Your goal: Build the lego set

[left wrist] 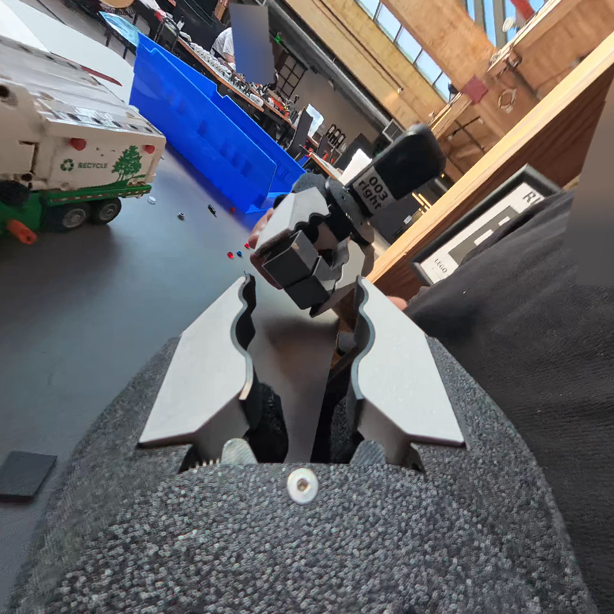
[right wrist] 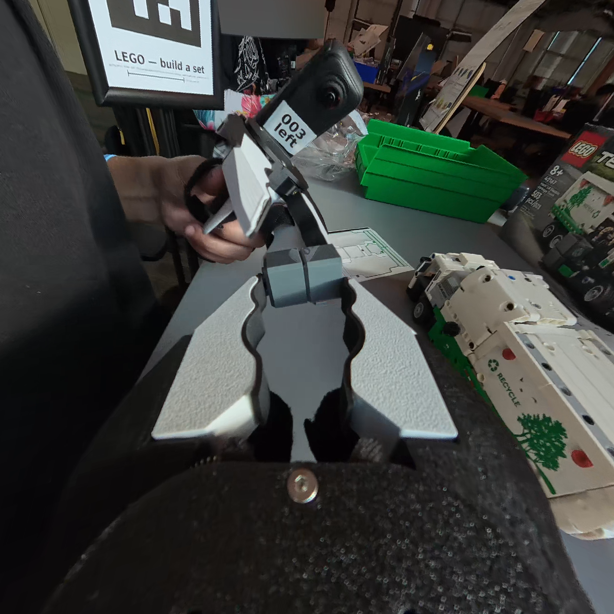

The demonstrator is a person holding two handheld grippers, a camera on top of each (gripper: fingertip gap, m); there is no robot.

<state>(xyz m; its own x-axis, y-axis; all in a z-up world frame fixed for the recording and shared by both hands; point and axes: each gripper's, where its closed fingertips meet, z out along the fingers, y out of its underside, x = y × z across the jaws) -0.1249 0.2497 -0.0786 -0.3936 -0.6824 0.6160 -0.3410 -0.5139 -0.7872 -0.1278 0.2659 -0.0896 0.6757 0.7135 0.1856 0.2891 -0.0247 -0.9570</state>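
A white and green Lego recycling truck [left wrist: 76, 159] stands on the dark table at the left; in the right wrist view it [right wrist: 518, 382] lies along the right side. Small loose pieces lie on the table: red [left wrist: 230, 255], blue [left wrist: 239, 254], a black pin [left wrist: 211, 210]. My left gripper [left wrist: 304, 282] is open and empty. My right gripper [right wrist: 302, 282] is open and empty. The two grippers face each other tip to tip above the table's near edge. The right gripper [left wrist: 294, 275] shows tilted in the left wrist view; the left gripper [right wrist: 304, 279] shows in the right wrist view, held by a hand [right wrist: 172, 199].
A blue bin [left wrist: 206, 126] stands behind the loose pieces. A green bin [right wrist: 432, 172], the Lego box [right wrist: 581, 206] and an instruction sheet [right wrist: 368, 255] lie beyond the truck. A framed sign [right wrist: 149, 50] stands at the table's edge. A black square pad [left wrist: 25, 475] lies nearby. Both grippers' tips are close together, under 4 cm apart.
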